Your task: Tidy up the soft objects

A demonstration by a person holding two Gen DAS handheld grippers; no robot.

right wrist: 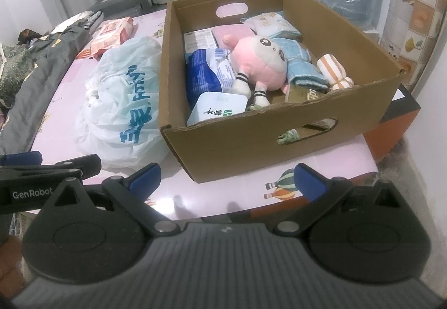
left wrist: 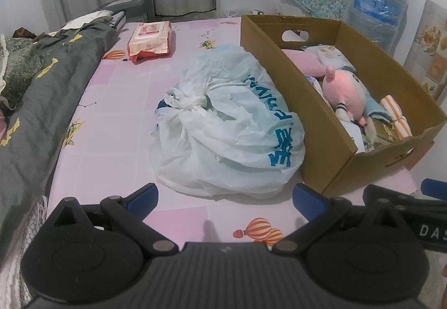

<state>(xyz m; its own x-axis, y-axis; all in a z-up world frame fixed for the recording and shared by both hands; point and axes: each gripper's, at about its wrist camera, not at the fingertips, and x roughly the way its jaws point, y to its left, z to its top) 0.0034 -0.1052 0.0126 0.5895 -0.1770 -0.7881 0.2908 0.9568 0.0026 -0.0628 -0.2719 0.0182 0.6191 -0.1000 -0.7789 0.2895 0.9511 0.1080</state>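
— What's in front of the left gripper [left wrist: 225, 196]?
— Its jaws are spread, holding nothing. A knotted white plastic bag [left wrist: 226, 124] lies on the pink bed sheet [left wrist: 117, 113], touching the cardboard box [left wrist: 315, 124]. A pink plush toy [left wrist: 345, 92] lies inside. A wipes pack [left wrist: 149, 39] sits farther back.

— And the right gripper [right wrist: 227, 177]?
— Jaws spread too, empty. The box [right wrist: 237, 138] holds the plush toy [right wrist: 261, 64], a blue towel [right wrist: 300, 64], a striped rolled cloth [right wrist: 333, 69] and a blue packet [right wrist: 204, 73]. The bag [right wrist: 123, 105] rests against its left wall.
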